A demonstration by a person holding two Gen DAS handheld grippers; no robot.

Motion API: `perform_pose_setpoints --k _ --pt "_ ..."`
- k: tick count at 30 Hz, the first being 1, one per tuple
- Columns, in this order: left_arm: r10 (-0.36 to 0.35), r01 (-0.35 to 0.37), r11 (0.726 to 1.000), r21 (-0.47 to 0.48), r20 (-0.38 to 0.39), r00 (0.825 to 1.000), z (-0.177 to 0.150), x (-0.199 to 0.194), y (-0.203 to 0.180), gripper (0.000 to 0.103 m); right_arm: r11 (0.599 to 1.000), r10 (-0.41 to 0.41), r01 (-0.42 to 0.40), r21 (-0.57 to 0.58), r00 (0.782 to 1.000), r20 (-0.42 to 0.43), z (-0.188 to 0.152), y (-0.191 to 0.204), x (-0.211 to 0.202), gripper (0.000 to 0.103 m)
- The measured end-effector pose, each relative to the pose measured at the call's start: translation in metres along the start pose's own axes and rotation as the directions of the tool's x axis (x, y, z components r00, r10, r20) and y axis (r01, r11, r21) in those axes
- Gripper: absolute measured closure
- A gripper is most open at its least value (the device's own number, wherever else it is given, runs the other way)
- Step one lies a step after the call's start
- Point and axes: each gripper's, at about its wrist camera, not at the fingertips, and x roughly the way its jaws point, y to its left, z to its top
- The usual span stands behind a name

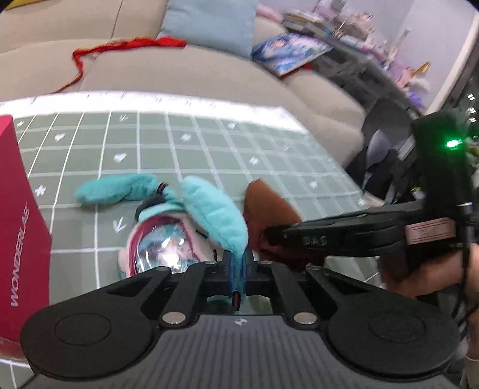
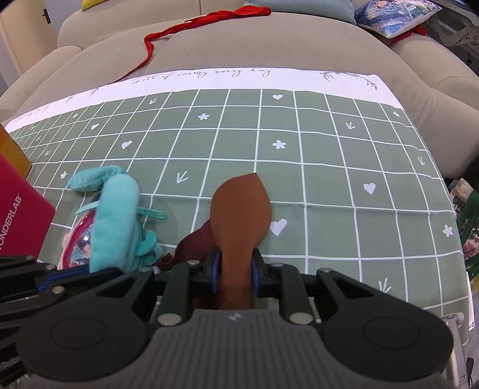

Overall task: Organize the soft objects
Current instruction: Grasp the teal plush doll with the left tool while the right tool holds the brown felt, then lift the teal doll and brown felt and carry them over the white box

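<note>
- The green checked cloth [image 2: 329,179] covers the front of the beige sofa [image 2: 269,48]; its white far border runs along the seat, and its right side drops over the sofa's rounded edge.
- The middle and right of the cloth lie bare, giving open room on that side.
- On the left a red box [image 2: 21,221] stands at the cloth's edge, just beside the plush toy [image 1: 209,209].
- Farther back, a red ribbon [image 2: 191,24] trails across the seat, well apart from both grippers; a light blue cushion [image 1: 209,24] and a printed cushion [image 2: 395,15] sit by the backrest.
- The left gripper [image 1: 238,269] has its jaws closed tight on the tip of the toy's teal plush limb; the toy's body lies on the cloth directly ahead of it.
- The right gripper [image 2: 236,269] pinches the narrow end of a brown leaf-shaped soft piece [image 2: 239,209], whose pointed tip extends forward over the cloth.
- A dark red fabric [image 2: 194,239] lies just left of the brown piece, between the two grippers.
- The grippers are close together, the left one's arm crossing the lower left of the right wrist view.
</note>
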Motion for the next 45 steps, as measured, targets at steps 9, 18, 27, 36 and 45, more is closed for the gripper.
perform_pose_setpoints --k 9,18,27,36,45 --pt "0.011 -0.013 1.0 0.027 0.04 0.999 0.004 -0.006 -0.002 0.099 1.0 0.0 0.0 0.009 1.0 -0.008 0.0 0.0 -0.001 0.09" --pt "0.085 -0.085 0.996 0.006 -0.006 0.996 0.016 -0.009 -0.011 0.099 1.0 0.019 -0.019 0.009 1.0 0.011 -0.001 0.003 -0.019 0.095" --pt "0.111 -0.112 0.994 -0.022 -0.039 0.993 0.061 -0.028 -0.006 0.099 0.995 0.03 -0.034 0.095 0.999 0.042 0.016 -0.002 -0.047 0.095" --pt "0.154 -0.156 0.985 -0.079 -0.041 0.987 0.117 -0.052 0.018 0.099 0.994 -0.005 -0.005 0.106 0.995 0.098 0.049 0.02 -0.077 0.095" --pt "0.304 -0.304 0.945 -0.124 -0.023 0.953 0.167 -0.079 0.046 0.1 0.994 -0.044 0.038 0.099 0.997 0.057 0.101 0.051 -0.079 0.095"
